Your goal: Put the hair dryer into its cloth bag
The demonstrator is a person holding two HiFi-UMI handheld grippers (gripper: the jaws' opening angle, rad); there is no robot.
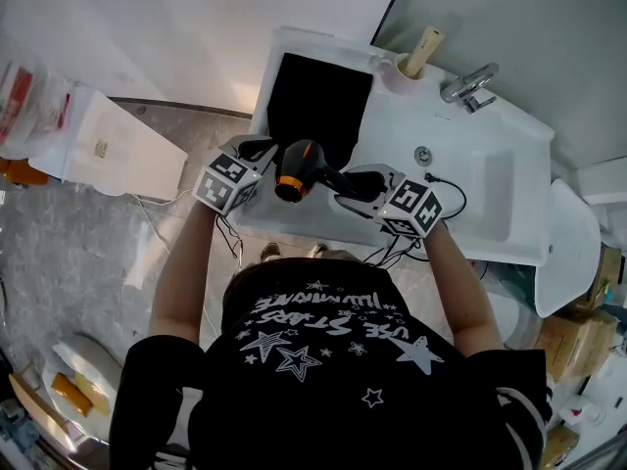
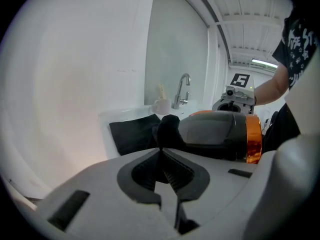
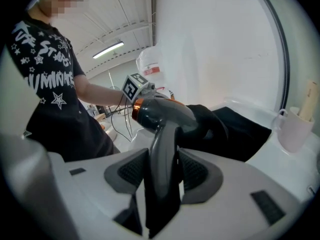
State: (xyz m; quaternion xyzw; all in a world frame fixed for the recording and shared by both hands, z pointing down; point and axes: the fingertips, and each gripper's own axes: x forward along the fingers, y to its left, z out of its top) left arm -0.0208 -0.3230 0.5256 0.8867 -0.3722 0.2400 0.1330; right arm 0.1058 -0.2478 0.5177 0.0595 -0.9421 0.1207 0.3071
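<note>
The dark grey hair dryer (image 1: 299, 169) with an orange ring hangs over the front of the counter, nozzle toward the black cloth bag (image 1: 318, 101). My right gripper (image 1: 348, 189) is shut on its handle (image 3: 162, 174), and the dryer body (image 3: 162, 116) rises beyond the jaws. My left gripper (image 1: 260, 160) sits left of the dryer, at the bag's near edge. Its jaws (image 2: 162, 151) are shut, with a fold of the black bag (image 2: 167, 126) pinched and lifted between the tips. The rest of the bag (image 2: 132, 134) lies flat. The dryer (image 2: 215, 134) is just right of that fold.
The white washstand (image 1: 446, 135) has a sink basin (image 1: 480, 189) at the right and a faucet (image 1: 470, 84) behind it. A white cup (image 1: 397, 71) holding a wooden handle stands behind the bag. A black cable (image 1: 446, 189) runs over the sink's front edge.
</note>
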